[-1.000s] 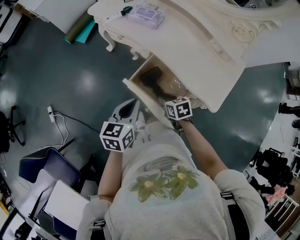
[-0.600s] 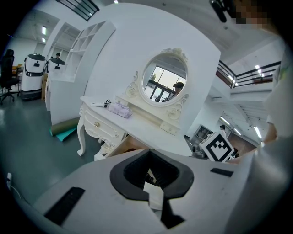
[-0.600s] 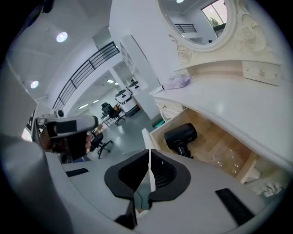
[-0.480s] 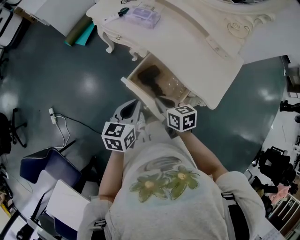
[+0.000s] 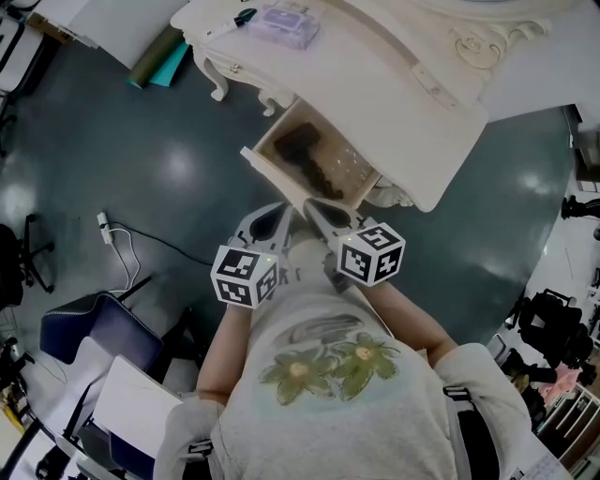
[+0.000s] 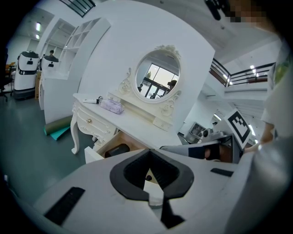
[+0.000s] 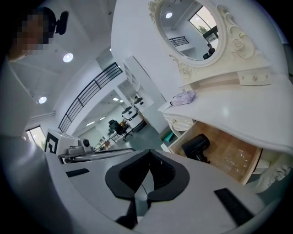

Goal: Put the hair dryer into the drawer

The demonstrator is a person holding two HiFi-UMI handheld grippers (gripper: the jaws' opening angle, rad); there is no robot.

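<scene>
The black hair dryer [image 5: 302, 150] lies inside the open wooden drawer [image 5: 272, 183] of the white dressing table [image 5: 375, 84]. It also shows in the left gripper view as the hair dryer [image 6: 116, 150] and in the right gripper view as the hair dryer [image 7: 198, 145]. My right gripper [image 5: 314, 208] hangs in front of the drawer, clear of the dryer. Its jaws have just been closing and stand shut with nothing between them [image 7: 149, 151]. My left gripper [image 5: 279, 211] is beside it, also shut and empty [image 6: 149, 153].
A purple tissue pack [image 5: 286, 21] and a pen [image 5: 230, 23] lie on the table top. An oval mirror [image 6: 158, 80] stands on the table. A rolled green mat [image 5: 159, 56] lies by the table leg. A cable [image 5: 117, 248] and a chair [image 5: 94, 337] are at left.
My right gripper has drawn back out of the drawer toward the person and risen; the hair dryer stays in the drawer. The left gripper has shifted slightly.
</scene>
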